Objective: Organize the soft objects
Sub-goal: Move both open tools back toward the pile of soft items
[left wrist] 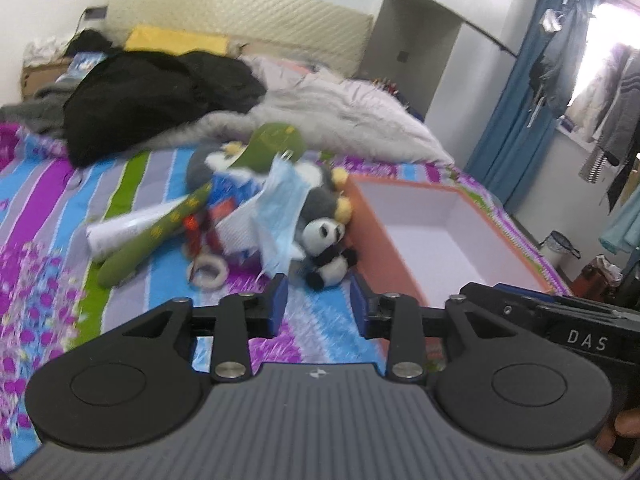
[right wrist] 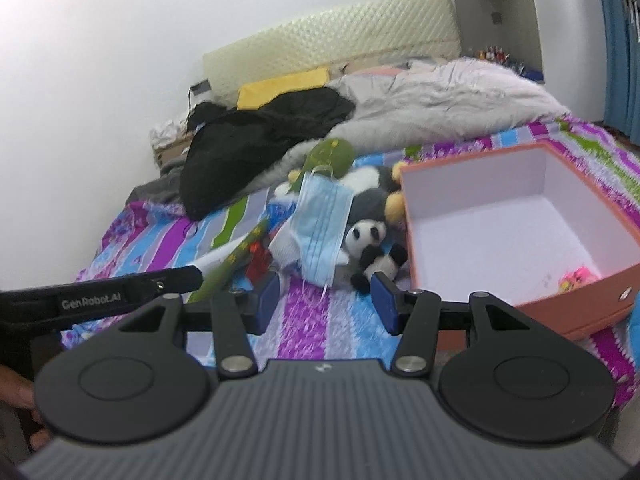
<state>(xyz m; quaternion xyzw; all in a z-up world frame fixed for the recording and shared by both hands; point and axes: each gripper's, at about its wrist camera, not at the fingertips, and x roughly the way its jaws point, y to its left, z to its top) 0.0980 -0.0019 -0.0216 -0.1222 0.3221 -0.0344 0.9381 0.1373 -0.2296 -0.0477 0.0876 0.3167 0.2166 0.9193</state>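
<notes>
Left wrist view: the left gripper (left wrist: 319, 304) hangs above a striped bedsheet (left wrist: 52, 184) with its jaws partly apart and nothing between them. Just beyond its tips sits a heap of soft things: a small panda toy (left wrist: 327, 252), a blue face mask (left wrist: 280, 216) draped over it, a long green plush (left wrist: 156, 236) to the left and a white ring (left wrist: 209, 270) nearer. To the right of the heap, touching the panda, stands an open orange box (left wrist: 370, 240) with white inside walls. Right wrist view: the right gripper (right wrist: 326, 302) is also partly open and empty over the sheet, with the panda toy (right wrist: 370, 246) and face mask (right wrist: 322, 224) just past its fingers. The orange box (right wrist: 520, 300) lies to the right, a small pink item (right wrist: 578, 278) in its near corner. The left gripper's body (right wrist: 92, 300) shows at the left edge.
</notes>
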